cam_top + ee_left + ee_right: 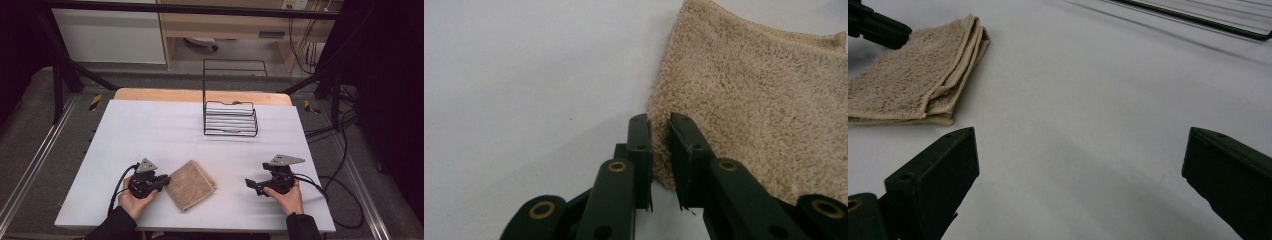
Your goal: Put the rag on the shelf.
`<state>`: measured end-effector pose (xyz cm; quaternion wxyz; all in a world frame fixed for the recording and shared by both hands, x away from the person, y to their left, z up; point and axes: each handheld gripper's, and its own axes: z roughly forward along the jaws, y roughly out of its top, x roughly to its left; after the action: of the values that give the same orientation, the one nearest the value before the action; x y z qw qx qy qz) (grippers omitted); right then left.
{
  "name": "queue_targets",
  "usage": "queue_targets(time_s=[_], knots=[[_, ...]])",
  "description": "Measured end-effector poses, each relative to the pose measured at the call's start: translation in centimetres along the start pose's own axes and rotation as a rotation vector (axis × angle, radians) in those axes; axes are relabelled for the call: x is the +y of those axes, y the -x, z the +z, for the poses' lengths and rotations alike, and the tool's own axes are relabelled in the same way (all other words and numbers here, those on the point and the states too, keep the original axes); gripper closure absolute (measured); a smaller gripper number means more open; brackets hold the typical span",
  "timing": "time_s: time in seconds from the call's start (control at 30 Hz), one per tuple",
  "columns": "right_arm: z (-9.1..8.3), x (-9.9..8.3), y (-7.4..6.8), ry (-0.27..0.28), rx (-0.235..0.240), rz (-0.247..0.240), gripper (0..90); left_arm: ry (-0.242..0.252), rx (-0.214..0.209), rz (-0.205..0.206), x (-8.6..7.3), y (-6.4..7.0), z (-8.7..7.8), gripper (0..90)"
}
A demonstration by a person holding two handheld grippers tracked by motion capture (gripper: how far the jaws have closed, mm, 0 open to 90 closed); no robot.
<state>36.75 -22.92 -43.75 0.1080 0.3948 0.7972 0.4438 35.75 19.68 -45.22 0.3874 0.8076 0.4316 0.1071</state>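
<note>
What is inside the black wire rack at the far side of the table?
The black wire rack looks empty: only its own wires and the white table show through. Nothing visible is hidden by it.

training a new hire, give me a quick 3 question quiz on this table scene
1. True or false: the folded towel lies inside the wire rack.
2. Which gripper has its fingers spread wide? A) left gripper B) right gripper
3. Fill in: the left gripper's fingers sit at the towel's ____.

Key: 1 false, the towel lies on the table, near the person; 2 B; 3 edge.
</note>
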Motion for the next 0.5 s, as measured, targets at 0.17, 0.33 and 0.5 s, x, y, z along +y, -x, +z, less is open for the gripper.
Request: queue_targets(time_s=[0.17,0.33,0.5], knots=[[1.3,1.2,-0.7,-0.001,0.003,0.003,2.4,-0.002,0.002,-0.004,0.0,0.1,0.0,80.5],[2.8,2.8,-2.1,0.002,0.017,0.001,2.4,-0.005,0.011,0.0,0.1,0.3,0.1,82.0],[4.5,4.1,-3.4,-0.007,0.021,-0.023,2.2,-0.002,0.02,0.009,0.0,0.4,0.1,82.6]])
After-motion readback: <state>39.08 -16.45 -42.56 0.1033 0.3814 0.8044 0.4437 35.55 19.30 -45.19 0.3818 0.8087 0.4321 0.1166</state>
